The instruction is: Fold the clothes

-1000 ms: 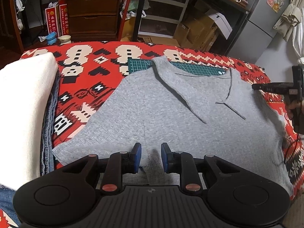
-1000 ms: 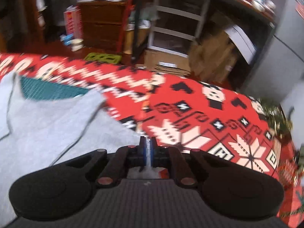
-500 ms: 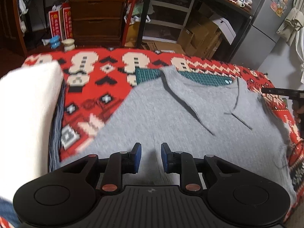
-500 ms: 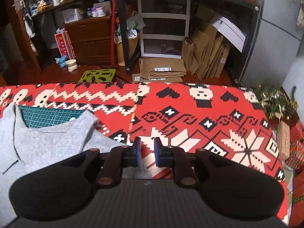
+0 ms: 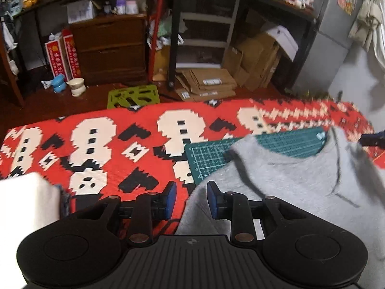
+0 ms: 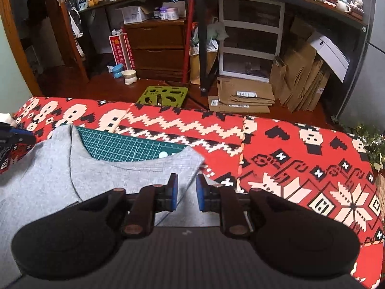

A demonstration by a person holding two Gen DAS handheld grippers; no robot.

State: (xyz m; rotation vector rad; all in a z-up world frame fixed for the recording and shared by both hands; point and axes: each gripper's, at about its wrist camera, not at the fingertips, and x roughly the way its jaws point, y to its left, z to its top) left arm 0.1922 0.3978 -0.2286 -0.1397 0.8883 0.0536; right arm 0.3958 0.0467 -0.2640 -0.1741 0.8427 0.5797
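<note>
- Both hand-held grippers spread, pinching nothing; left hand-held gripper [image 5: 191,198] at grey shirt's [image 5: 288,185] left shoulder edge
- right hand-held gripper [image 6: 186,192] at shirt's right shoulder; neckline beyond both

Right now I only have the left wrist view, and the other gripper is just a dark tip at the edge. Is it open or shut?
Observer: Open. The right gripper has its blue pads apart.
Operator: Where is it relative to the shirt?
Observer: Over the grey shirt's shoulder corner, where the fabric edge meets the red blanket.
Operator: What lies beyond that corner?
Observer: Blanket with a white snowflake pattern.
</note>
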